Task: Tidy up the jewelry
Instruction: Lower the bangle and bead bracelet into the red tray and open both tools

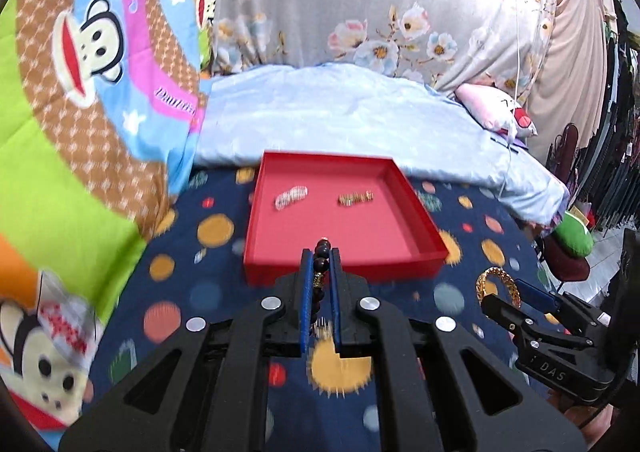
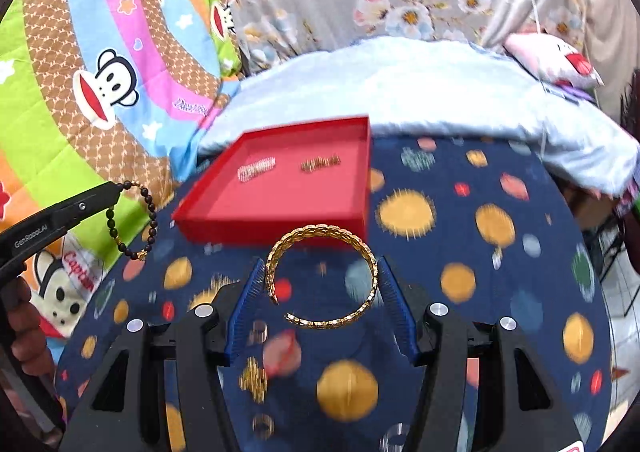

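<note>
The left gripper is clamped on a dark beaded bracelet; the right gripper grips a gold cuff bracelet between its blue pads. Both hang above the spotted cloth, near the red tray's front edge. 2 bracelets lie inside, toward the far edge.

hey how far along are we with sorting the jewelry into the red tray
Partly done. Two pieces, a silver bracelet and a gold-toned one, already lie in the red tray. In hand: the left tool is shut on a dark beaded bracelet, the right tool grips a gold cuff bangle; both are short of the tray. Left: a few small rings on the dotted cloth.
</note>
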A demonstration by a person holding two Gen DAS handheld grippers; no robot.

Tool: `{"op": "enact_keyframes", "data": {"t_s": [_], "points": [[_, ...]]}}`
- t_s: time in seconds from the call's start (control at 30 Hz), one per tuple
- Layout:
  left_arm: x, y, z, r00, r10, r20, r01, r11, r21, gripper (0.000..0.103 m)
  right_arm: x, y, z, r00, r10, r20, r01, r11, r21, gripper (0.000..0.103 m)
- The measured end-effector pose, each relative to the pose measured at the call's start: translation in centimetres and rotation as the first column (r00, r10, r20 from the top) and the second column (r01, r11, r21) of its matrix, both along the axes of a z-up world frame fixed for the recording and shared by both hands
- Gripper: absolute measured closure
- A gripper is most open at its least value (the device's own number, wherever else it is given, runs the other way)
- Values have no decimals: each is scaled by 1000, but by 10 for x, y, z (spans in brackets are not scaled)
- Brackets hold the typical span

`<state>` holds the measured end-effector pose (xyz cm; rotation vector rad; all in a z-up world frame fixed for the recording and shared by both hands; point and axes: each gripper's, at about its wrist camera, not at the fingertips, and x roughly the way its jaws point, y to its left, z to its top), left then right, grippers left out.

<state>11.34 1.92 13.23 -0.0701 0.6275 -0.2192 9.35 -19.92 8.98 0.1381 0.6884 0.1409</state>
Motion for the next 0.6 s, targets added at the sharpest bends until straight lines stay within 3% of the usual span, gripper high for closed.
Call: {"op": "enact_keyframes", "data": {"t_s": [0.27, 0.6], "points": [[70, -10, -1, 1000, -5, 9, 5, 1000, 6, 96, 83, 11, 3, 999, 43, -5, -43, 999, 24, 46], [143, -18, -43, 997, -3, -73, 4, 1000, 4, 96, 162, 32, -25, 994, 79, -74, -79, 997, -1, 46]]}}
